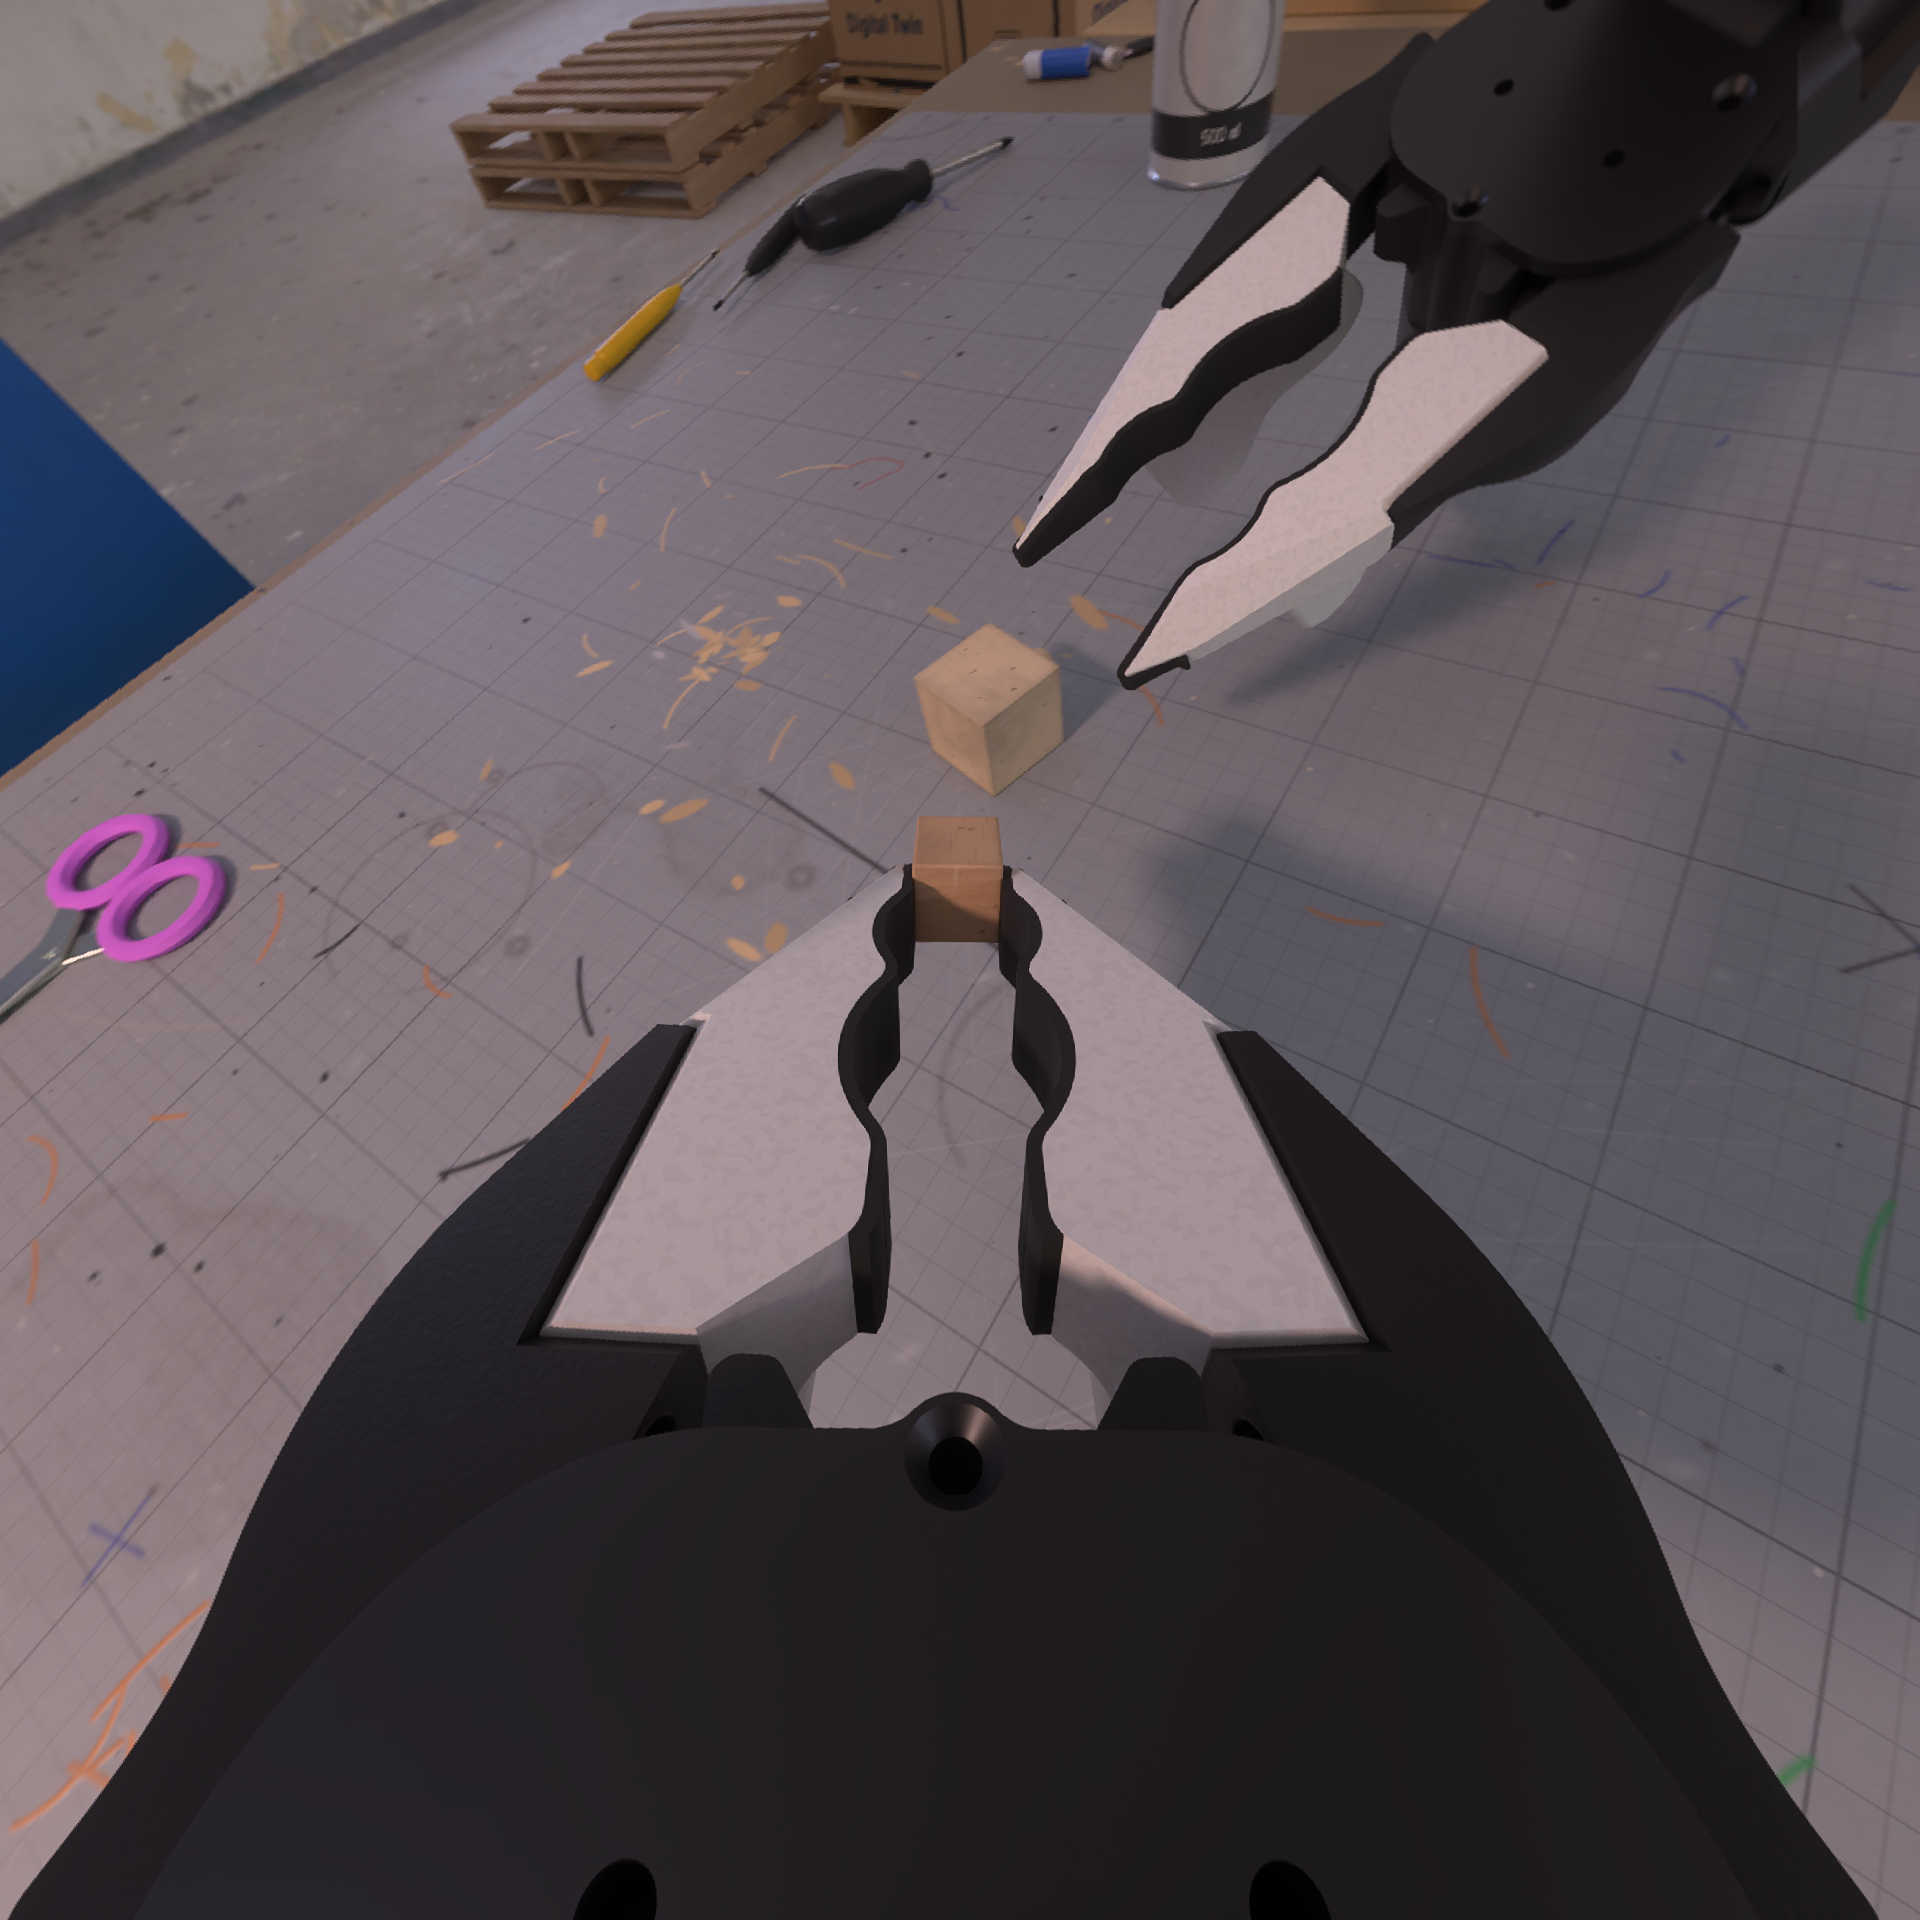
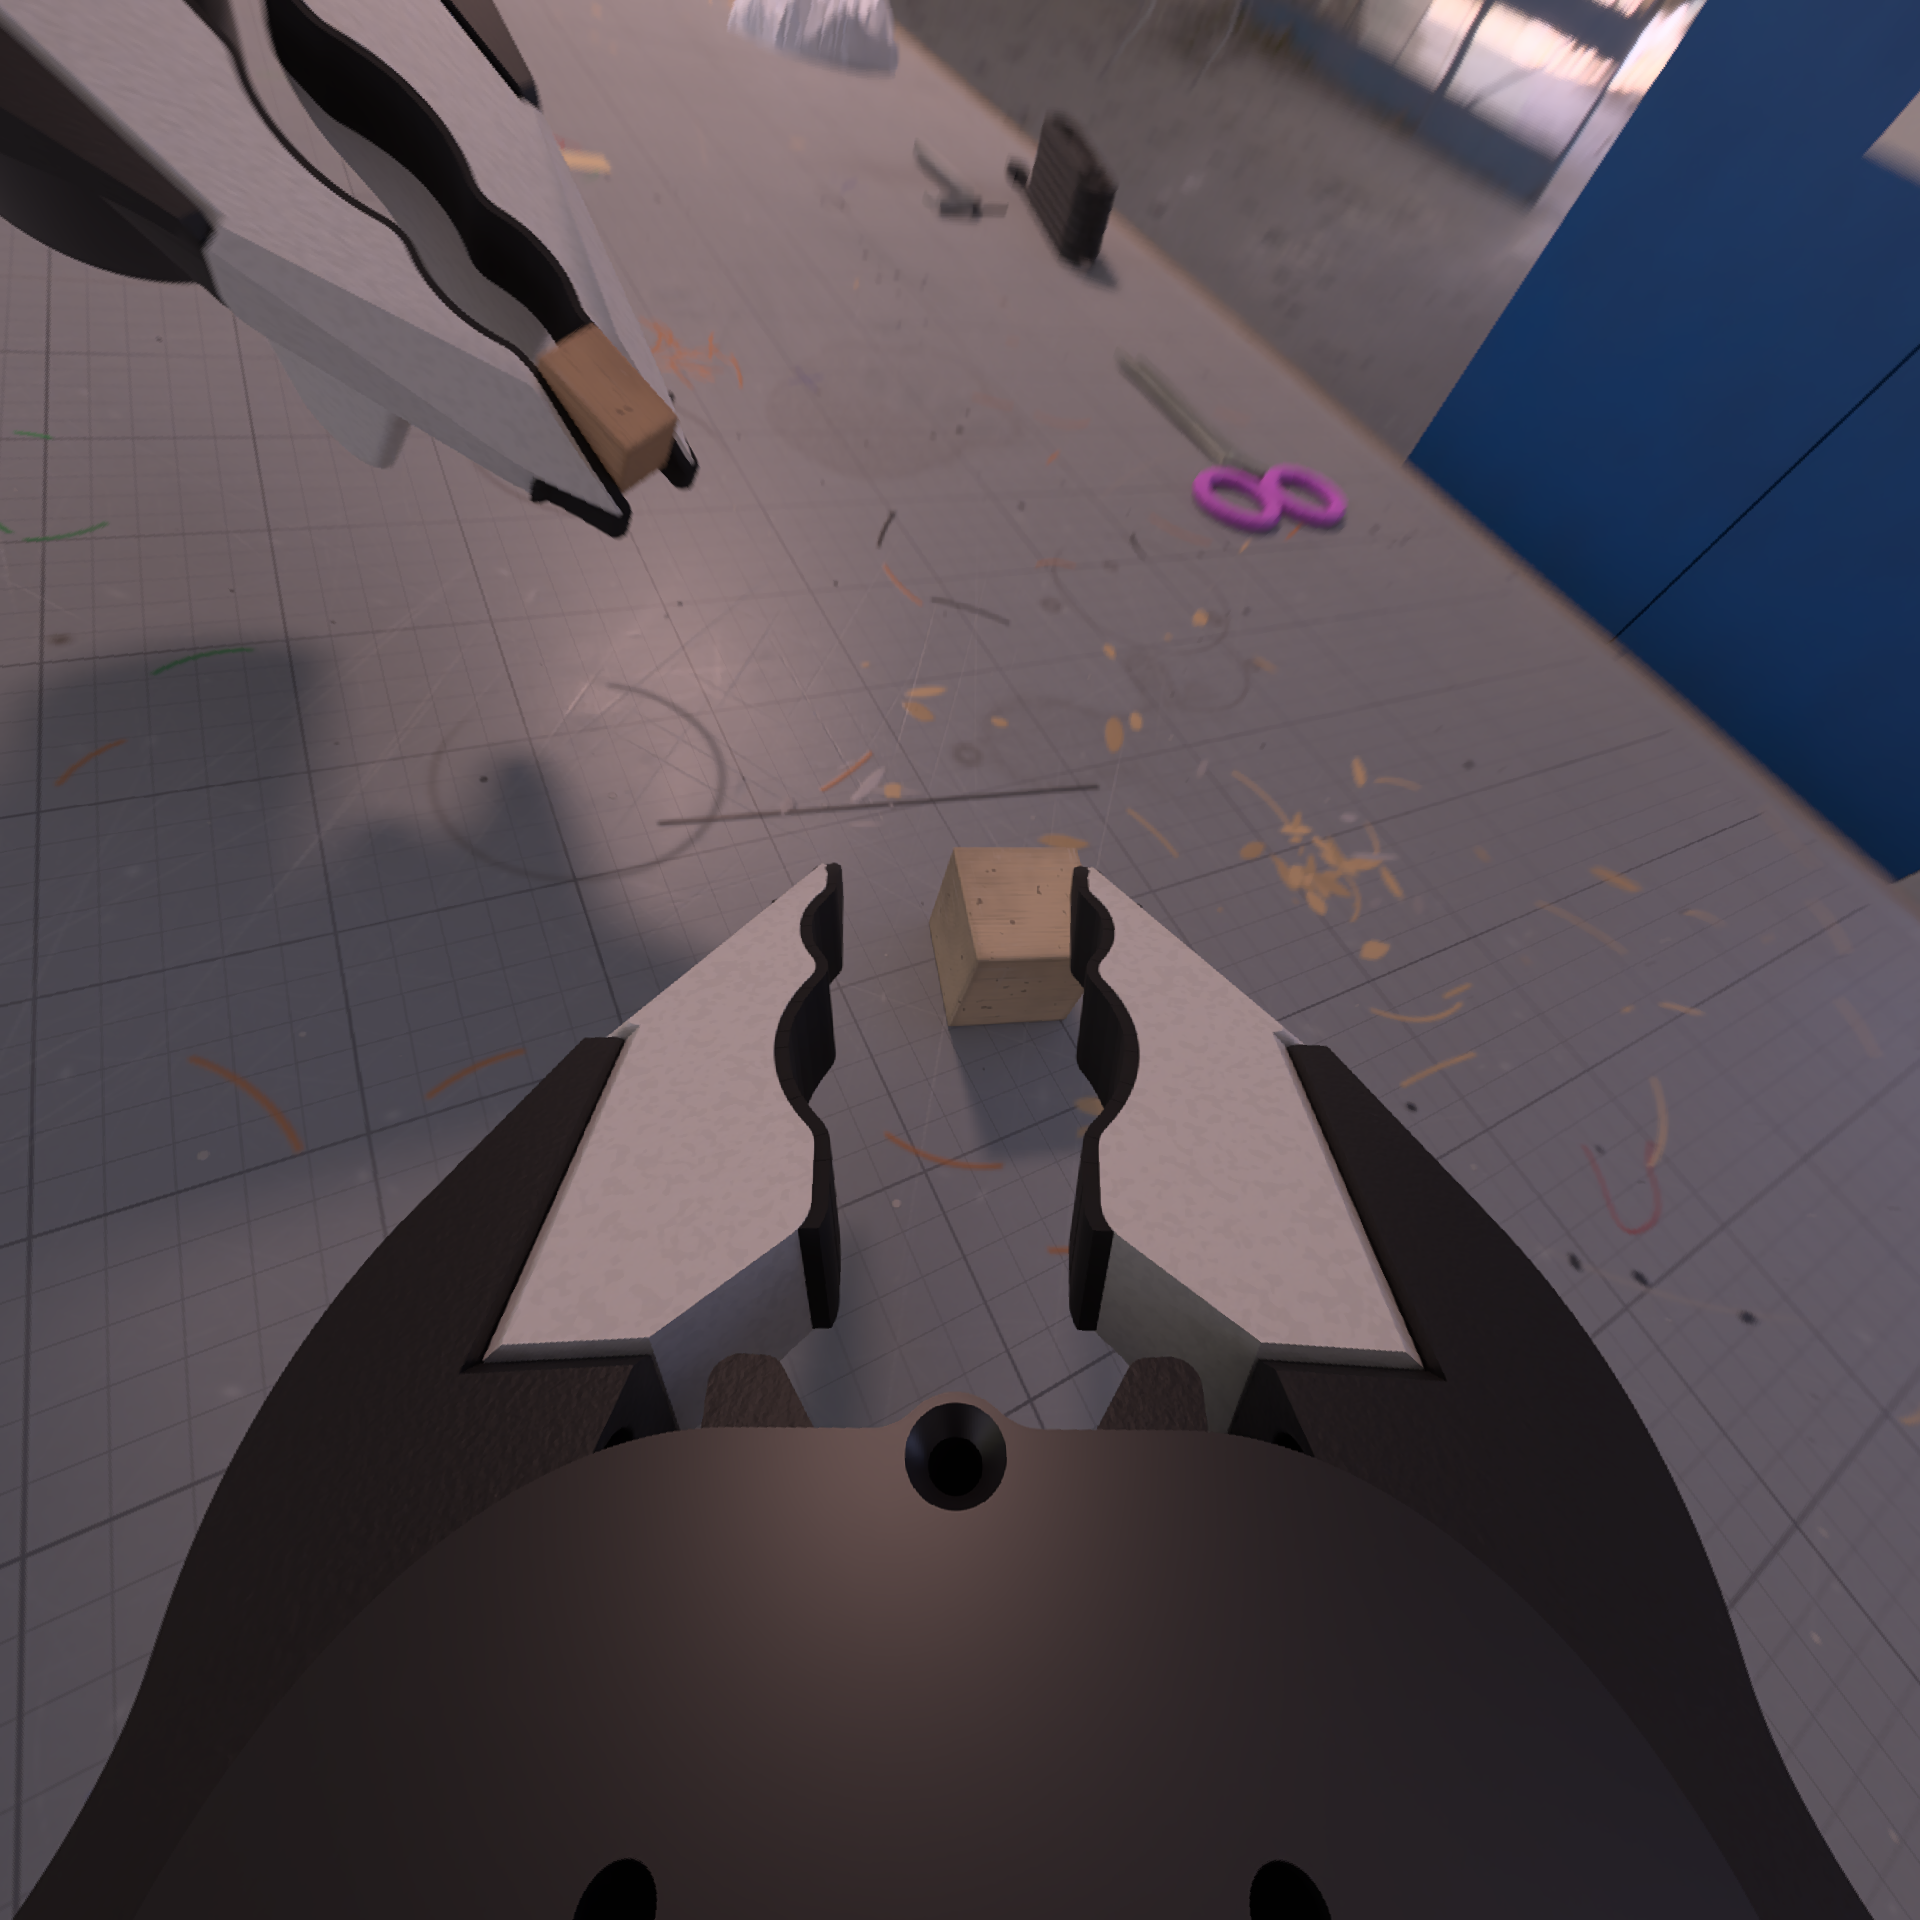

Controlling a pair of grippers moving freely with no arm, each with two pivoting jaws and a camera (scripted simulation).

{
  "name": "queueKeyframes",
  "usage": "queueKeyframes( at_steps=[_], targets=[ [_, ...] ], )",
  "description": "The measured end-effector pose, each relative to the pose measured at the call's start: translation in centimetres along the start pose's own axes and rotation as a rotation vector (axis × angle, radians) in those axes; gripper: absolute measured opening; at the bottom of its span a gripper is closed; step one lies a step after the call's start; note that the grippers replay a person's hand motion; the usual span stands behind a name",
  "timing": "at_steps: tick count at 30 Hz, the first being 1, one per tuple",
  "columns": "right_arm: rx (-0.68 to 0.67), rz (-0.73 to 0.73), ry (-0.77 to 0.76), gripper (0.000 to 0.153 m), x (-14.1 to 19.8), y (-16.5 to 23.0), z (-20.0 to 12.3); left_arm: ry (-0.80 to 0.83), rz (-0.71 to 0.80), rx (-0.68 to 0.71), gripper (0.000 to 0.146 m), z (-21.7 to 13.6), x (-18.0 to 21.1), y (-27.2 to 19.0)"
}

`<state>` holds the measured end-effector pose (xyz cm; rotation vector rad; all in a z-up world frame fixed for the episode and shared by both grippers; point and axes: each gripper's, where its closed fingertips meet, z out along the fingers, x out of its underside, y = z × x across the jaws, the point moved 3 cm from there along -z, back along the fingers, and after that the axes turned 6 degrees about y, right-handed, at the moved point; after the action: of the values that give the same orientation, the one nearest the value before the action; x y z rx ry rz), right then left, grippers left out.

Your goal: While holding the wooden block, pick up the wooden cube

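The first half looks done: the left gripper [image 1: 957, 883] is clenched on the block [image 1: 957, 878], pinched at its fingertips in the centre of the left wrist view and held clear of the mat [image 1: 1455, 935]. The second half is not yet done. The cube [image 1: 989, 707] sits on the mat just above centre in that view, and the right gripper [image 2: 956, 883] is released, its fingers spread with nothing between them. In the right wrist view the cube [image 2: 1006, 935] lies at the centre, just beyond the tips and off to the right-hand finger's side, so a small sideways shift seems needed before closing. From the left wrist view the right gripper [image 1: 1075, 613] comes in from the upper right, its tips near the cube but apart from it. The mat around the cube is open apart from flat shavings; scissors [image 1: 135, 883] lie far left, screwdrivers [image 1: 831, 208] and a can [image 1: 1210, 94] along the top, and the table edge runs diagonally at upper left, all well apart. The left gripper, just below the cube, is the nearest thing to avoid.
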<state>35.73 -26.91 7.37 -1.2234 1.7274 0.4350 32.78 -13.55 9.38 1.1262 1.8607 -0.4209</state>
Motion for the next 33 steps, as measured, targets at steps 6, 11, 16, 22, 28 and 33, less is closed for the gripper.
queueKeyframes(
  at_steps=[6, 11, 16, 22, 28, 33],
  targets=[
    [-0.101, -0.007, 0.215, 0.054, 1.4, -2.2, 2.3, 0.003, -0.024, -0.058, 0.014, -0.2, 0.2, 0.9],
    [-0.253, -0.004, 0.360, 0.056, 2.9, -2.0, 4.1, 0.009, -0.028, -0.072, 0.014, 0.0, 0.3, 1.0],
    [-0.281, 0.030, 0.372, 0.040, 2.8, -1.8, 4.8, 0.015, -0.045, -0.080, 0.014, 0.3, 0.3, 1.0],
    [-0.255, 0.147, 0.302, 0.036, 2.2, -2.2, 4.2, -0.010, -0.111, -0.086, 0.014, 0.2, -0.2, 1.1],
    [-0.508, 0.545, -0.077, 0.036, -0.2, -2.9, 0.9, -0.212, -0.300, 0.070, 0.014, -1.2, -2.6, 0.4],
    [-0.576, 0.659, -0.214, 0.036, -1.0, -3.3, -0.5, -0.342, -0.400, 0.206, 0.014, -1.8, -3.6, 0.0]
  ],
)
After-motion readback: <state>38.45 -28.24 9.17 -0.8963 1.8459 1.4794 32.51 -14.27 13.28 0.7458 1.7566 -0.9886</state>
